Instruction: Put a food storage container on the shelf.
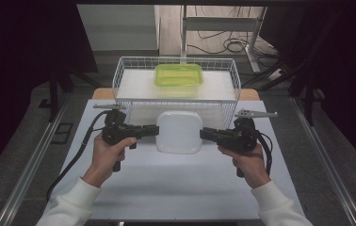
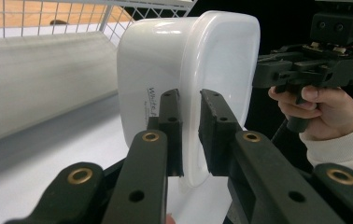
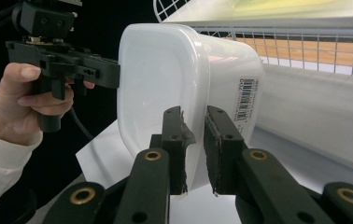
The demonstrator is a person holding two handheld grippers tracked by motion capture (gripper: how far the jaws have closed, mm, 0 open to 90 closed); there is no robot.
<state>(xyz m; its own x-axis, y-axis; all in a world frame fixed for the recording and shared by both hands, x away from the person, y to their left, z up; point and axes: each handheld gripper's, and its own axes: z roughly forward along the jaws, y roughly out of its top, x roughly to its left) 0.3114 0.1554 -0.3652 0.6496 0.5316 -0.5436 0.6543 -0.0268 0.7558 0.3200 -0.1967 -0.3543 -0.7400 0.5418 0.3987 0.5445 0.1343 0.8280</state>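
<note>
A white plastic container (image 1: 179, 132) with rounded corners hangs a little above the white table, held level from both sides. My left gripper (image 1: 156, 130) is shut on its left rim, the jaws pinching the rim (image 2: 191, 135) in the left gripper view. On the opposite rim my right gripper (image 1: 201, 133) is shut too, its pads clamping the edge (image 3: 195, 149) beside a barcode label (image 3: 247, 99). A green-lidded container (image 1: 179, 75) sits on top of the white wire basket (image 1: 232, 77) behind.
The wire basket stands upside down at the table's far side, its front wall (image 1: 221, 110) just beyond the held container. The white table top (image 1: 176, 181) stretches toward the person. Black curtains flank both sides; cables lie on the floor (image 1: 228, 44) behind.
</note>
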